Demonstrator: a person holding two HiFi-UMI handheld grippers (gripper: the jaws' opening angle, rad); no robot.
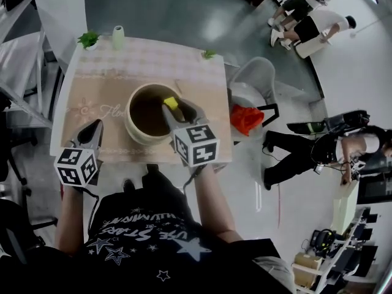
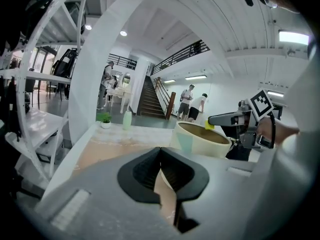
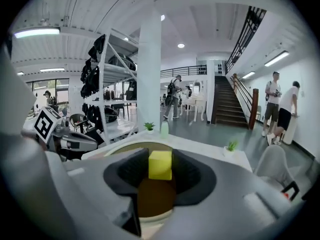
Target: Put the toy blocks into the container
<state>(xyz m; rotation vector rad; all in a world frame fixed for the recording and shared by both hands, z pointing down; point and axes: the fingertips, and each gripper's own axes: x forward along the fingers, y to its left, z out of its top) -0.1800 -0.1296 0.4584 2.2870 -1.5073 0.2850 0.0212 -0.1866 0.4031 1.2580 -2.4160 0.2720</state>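
Yellow block (image 3: 160, 165) pinched between the pads of the right gripper (image 1: 174, 106), above the open mouth of the cream container (image 1: 130, 122).

Right gripper view: block square between the pads, the container's dark inside below it. Head view: block over the right part of the opening, inside the rim line. Left gripper view: only a yellow speck at the container's rim, with the right gripper reaching in over it.

Left gripper (image 2: 160, 159): jaws pressed together, nothing between them; it sits over the table's (image 1: 202, 84) near-left corner, apart from the container.

Container about mid-table, nearer the near edge. Far-left corner: small plant (image 1: 89, 39), pale bottle (image 1: 118, 37) beside it. Far-right corner: second small plant (image 1: 209, 54). Grey chair (image 1: 257, 78) off the right edge.

Bare table all round the container.
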